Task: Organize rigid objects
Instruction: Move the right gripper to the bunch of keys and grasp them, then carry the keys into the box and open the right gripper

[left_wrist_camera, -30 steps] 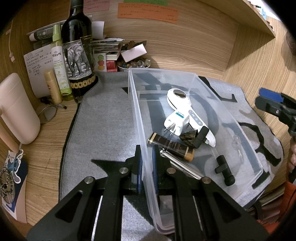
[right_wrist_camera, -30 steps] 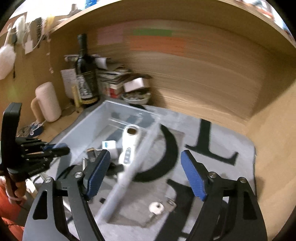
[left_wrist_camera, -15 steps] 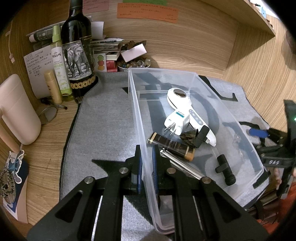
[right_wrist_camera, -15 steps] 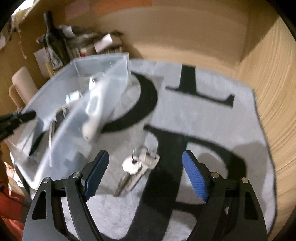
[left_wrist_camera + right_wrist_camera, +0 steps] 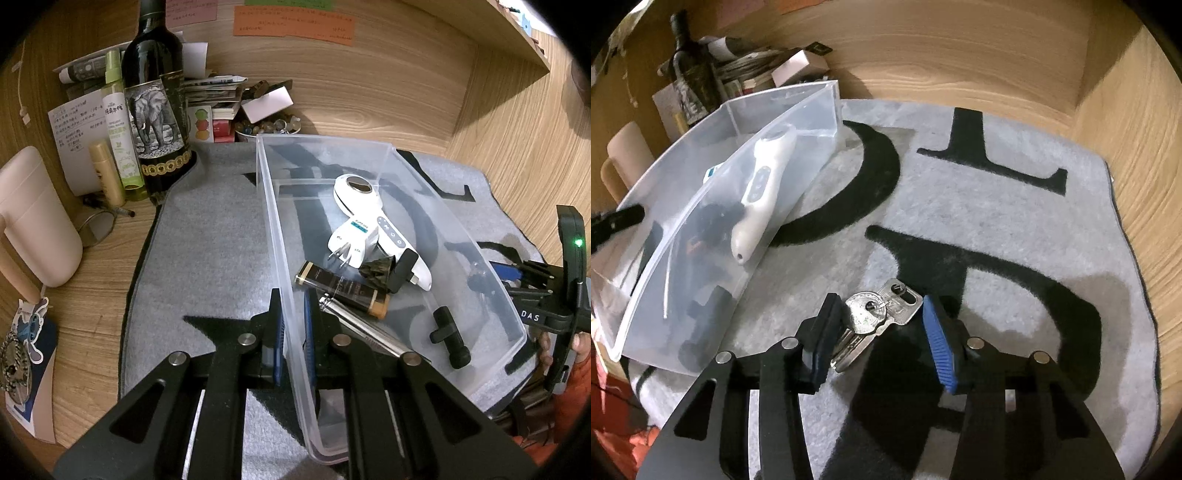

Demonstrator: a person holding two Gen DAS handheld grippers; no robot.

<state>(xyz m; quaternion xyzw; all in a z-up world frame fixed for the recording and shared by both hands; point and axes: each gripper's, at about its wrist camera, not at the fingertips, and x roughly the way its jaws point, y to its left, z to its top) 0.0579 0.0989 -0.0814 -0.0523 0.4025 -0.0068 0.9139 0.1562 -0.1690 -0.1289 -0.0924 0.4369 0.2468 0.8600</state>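
Grey felt lay under the bunch of keys (image 5: 877, 317), which rested flat on the mat (image 5: 997, 192) just beside the clear plastic bin (image 5: 369, 147), between the blue pads of my right gripper (image 5: 879, 334). Its jaws were closing around the bunch; the left pad looked to be at the round key head, while the right pad stood a little apart from the square one. My left gripper (image 5: 293, 332) was clamped tight on the near wall of the bin, holding it steady. Inside lay a white handheld device (image 5: 369, 206), a plug adapter (image 5: 352, 240), a dark tube (image 5: 343, 290) and some small black parts.

My worry was the keys themselves. They were thin and lay flat, so the pads could ride over them, or catch only one key and leave the rest dangling off the ring, swinging as I lifted. A swinging bunch could knock the bin's rim or drop short of it. The soft mat might also snag on a pad.

A second before, my right gripper had been up high and much wider, looking across the bin with the keys small below it. Now it had come down onto them, and its jaws had narrowed. My left gripper and the bin had not shifted.
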